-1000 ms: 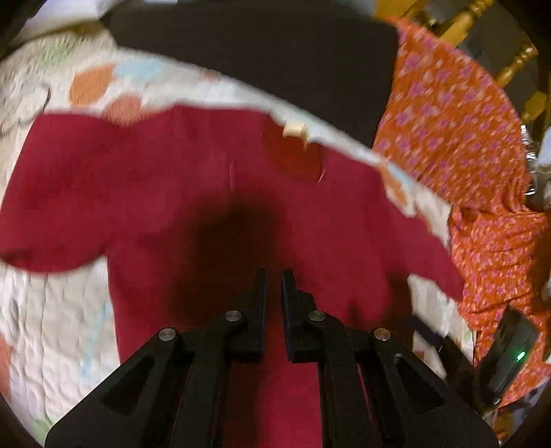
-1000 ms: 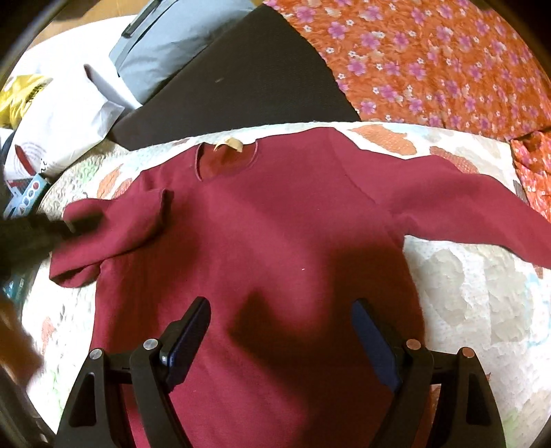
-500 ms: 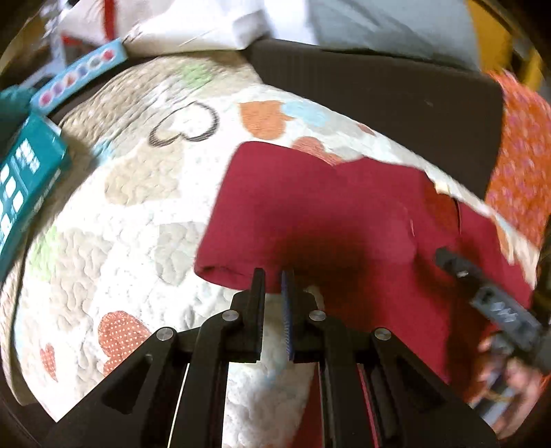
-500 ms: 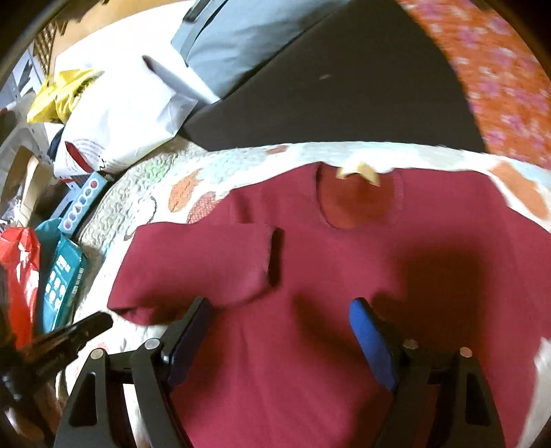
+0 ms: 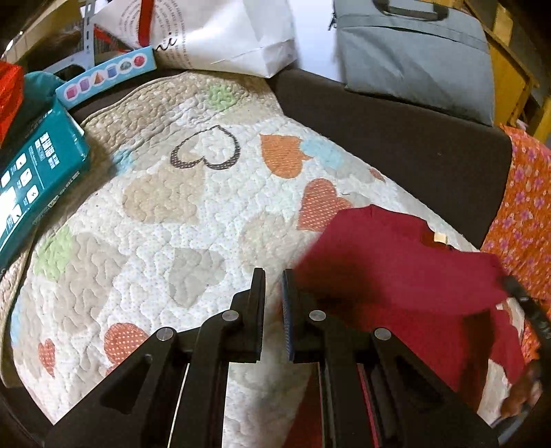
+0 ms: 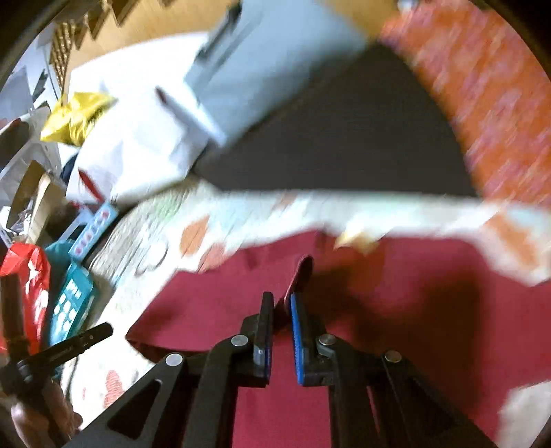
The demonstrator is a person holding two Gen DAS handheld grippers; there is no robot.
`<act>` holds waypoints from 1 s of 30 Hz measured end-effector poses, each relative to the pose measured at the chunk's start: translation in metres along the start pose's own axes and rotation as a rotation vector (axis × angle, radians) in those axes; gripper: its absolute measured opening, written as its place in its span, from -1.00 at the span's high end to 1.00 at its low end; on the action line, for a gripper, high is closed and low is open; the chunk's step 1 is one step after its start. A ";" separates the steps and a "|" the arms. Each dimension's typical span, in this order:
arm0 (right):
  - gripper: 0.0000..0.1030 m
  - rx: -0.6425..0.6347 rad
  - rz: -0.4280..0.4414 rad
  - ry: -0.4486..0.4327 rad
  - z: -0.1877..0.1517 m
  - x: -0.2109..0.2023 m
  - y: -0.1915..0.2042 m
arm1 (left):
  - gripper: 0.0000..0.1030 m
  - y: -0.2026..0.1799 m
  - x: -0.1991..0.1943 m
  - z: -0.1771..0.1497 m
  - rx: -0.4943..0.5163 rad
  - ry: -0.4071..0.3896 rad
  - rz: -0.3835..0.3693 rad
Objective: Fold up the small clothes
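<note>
A dark red long-sleeved top [image 5: 396, 262] lies on a heart-patterned quilt [image 5: 179, 213]; it also shows in the right wrist view [image 6: 396, 310], blurred by motion. My left gripper [image 5: 273, 281] is shut and empty over bare quilt, just left of the top's edge. My right gripper [image 6: 282, 303] is shut on a fold of the red top's sleeve [image 6: 301, 275], near the neckline label [image 6: 354, 237]. The left gripper also shows at the lower left of the right wrist view [image 6: 103, 331].
A teal box [image 5: 34, 172] and a light blue toy box [image 5: 103, 75] sit at the quilt's left edge. A white paper bag [image 5: 220, 31] and grey bag [image 5: 413, 55] stand behind a dark cushion [image 5: 396, 138]. Orange floral cloth [image 5: 527, 206] lies to the right.
My left gripper moved left off the red top onto bare quilt. My right gripper, open before, has closed on the sleeve fold and is moving fast, blurring its view.
</note>
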State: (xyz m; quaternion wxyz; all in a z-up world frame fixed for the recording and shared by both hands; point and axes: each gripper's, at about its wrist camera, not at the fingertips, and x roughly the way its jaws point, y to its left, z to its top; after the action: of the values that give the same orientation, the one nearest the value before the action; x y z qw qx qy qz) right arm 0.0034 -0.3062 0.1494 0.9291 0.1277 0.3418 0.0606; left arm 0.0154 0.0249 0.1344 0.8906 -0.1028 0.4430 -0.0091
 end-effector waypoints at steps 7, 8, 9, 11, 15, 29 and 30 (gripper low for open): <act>0.83 -0.043 -0.367 0.032 -0.005 -0.020 -0.076 | 0.87 -0.041 0.021 -0.017 0.136 0.071 0.010; 0.83 -0.026 -0.371 0.068 -0.010 -0.014 -0.086 | 0.87 -0.045 0.023 -0.019 0.150 0.071 0.019; 0.83 0.000 -0.369 0.106 -0.016 -0.006 -0.096 | 0.87 -0.049 0.026 -0.021 0.165 0.074 0.027; 0.83 0.011 -0.374 0.129 -0.023 -0.003 -0.107 | 0.87 -0.054 0.030 -0.024 0.182 0.085 0.034; 0.83 0.008 -0.376 0.165 -0.030 -0.006 -0.116 | 0.87 -0.059 0.038 -0.027 0.211 0.118 0.043; 0.16 -0.284 0.209 0.231 -0.016 0.055 0.062 | 0.87 -0.022 0.032 -0.014 0.128 0.122 0.082; 0.16 -0.331 0.206 0.254 -0.018 0.068 0.071 | 0.87 -0.021 0.032 -0.013 0.126 0.121 0.084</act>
State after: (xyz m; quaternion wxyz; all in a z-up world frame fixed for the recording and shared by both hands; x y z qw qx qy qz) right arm 0.0415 -0.2211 0.1134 0.8758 -0.0008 0.4266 0.2260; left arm 0.0263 -0.0010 0.1061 0.8665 -0.0272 0.4983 -0.0060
